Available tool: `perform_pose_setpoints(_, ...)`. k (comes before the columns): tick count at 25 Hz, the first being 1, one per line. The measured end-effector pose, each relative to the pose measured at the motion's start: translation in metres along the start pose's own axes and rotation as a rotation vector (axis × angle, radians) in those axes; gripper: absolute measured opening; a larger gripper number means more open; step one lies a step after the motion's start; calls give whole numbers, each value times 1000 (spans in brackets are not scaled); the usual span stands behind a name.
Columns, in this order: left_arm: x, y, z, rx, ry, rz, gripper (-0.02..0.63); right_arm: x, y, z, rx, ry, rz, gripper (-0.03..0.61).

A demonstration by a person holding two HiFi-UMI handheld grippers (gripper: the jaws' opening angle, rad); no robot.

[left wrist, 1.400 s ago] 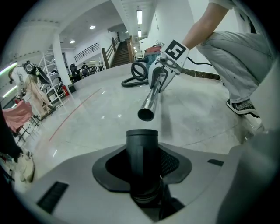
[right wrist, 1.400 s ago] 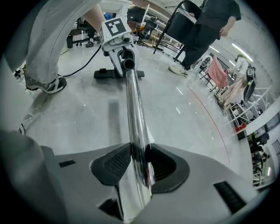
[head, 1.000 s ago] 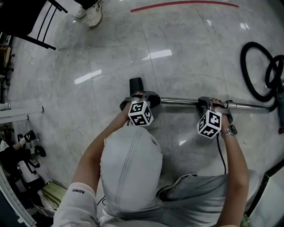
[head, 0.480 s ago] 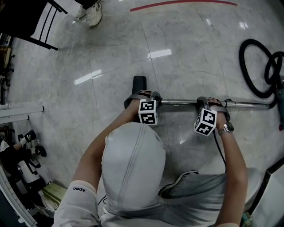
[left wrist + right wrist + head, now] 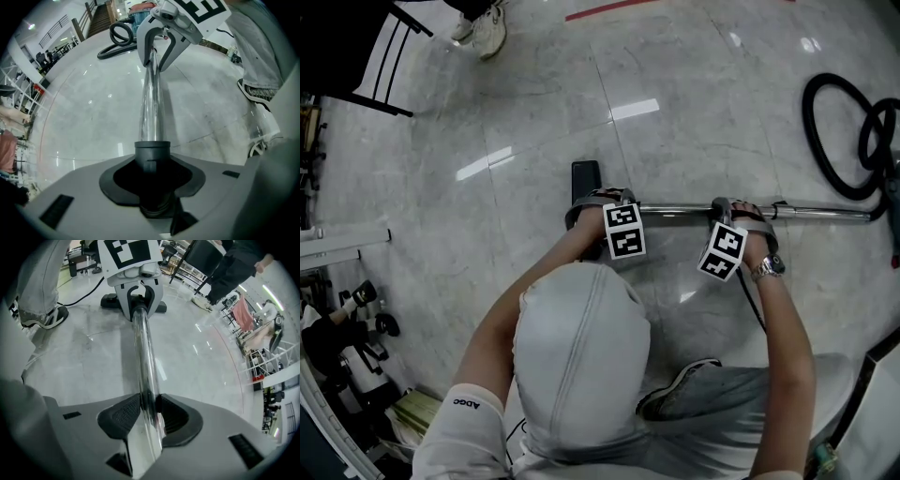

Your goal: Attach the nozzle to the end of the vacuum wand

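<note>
The chrome vacuum wand lies level just above the floor, running right to the black hose. Its left end sits in the black collar of the nozzle, whose flat black head rests on the floor. My left gripper points down and is shut on that collar. Further right, my right gripper is shut on the bare tube. Each gripper view looks along the wand to the other gripper.
The hose coils lead to a canister at the far right. A person's shoes and a black chair frame stand at the top left. My own shoe is planted below the wand on the grey marble floor.
Both grippers and the wand have sunk a little toward the floor, and the left gripper has tipped more upright. Both grips are unchanged.
</note>
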State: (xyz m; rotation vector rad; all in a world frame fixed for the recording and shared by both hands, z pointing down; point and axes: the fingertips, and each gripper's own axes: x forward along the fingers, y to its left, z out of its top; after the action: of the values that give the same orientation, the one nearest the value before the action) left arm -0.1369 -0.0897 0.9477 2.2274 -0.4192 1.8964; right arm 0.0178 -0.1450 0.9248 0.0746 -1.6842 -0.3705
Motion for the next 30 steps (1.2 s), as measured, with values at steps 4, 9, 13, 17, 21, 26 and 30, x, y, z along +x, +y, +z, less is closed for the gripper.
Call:
perform_pose_setpoints(4,4,-1,0,-1,52,-17,160,2,1,0,-23,22,-8,141)
perform_pose_setpoints(9,6,1,1,0,83,-30,160,4,-2,3,-52,35,-22,140)
perform_pose_setpoints(13,8,0,4,12,100,-39,158,6,0,5,-57,28,-25,140)
perform_pose_setpoints(17,8,-2,9,9,55,-24,160,4,3,2,-36,1,-21,140)
perform_pose_setpoints(21,7,0,14,15,-57,38,160,5,4,1,10,-45,-23,140)
perform_pose_setpoints(26,-3,-16,18,15,-196,-59,339,-2,10,-6,216,-135,126,232)
perform_pose_setpoints(30,-20,-18,19,-62,-340,-112,345,-22,5,-8,370,-241,258,247)
